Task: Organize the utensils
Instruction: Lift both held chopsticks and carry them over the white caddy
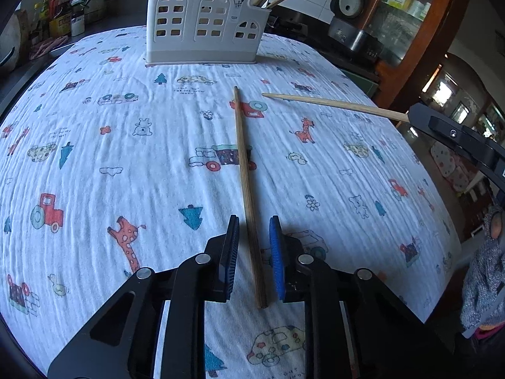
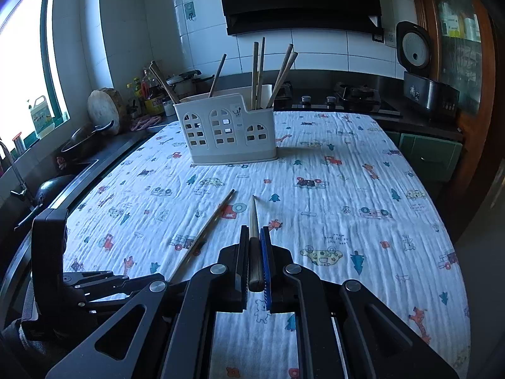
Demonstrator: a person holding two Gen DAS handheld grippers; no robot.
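A white utensil holder [image 1: 202, 22] with arched cut-outs stands at the far side of the table, with several chopsticks upright in it; it also shows in the right wrist view [image 2: 225, 132]. One wooden chopstick [image 1: 247, 189] lies flat on the printed cloth, its near end between my left gripper's [image 1: 254, 221] open fingers, untouched. It also shows in the right wrist view [image 2: 205, 233]. My right gripper [image 2: 255, 230] is shut on a second chopstick [image 2: 253, 218], held above the cloth and pointing toward the holder. That chopstick [image 1: 334, 105] and the right gripper [image 1: 442, 126] show at the right of the left wrist view.
A white cloth [image 2: 347, 208] printed with animals and cars covers the table. A dark counter [image 2: 104, 145] with bottles, pans and a round wooden board runs along the left. A stove [image 2: 344, 101] and a rice cooker [image 2: 419, 72] stand behind the table at the right.
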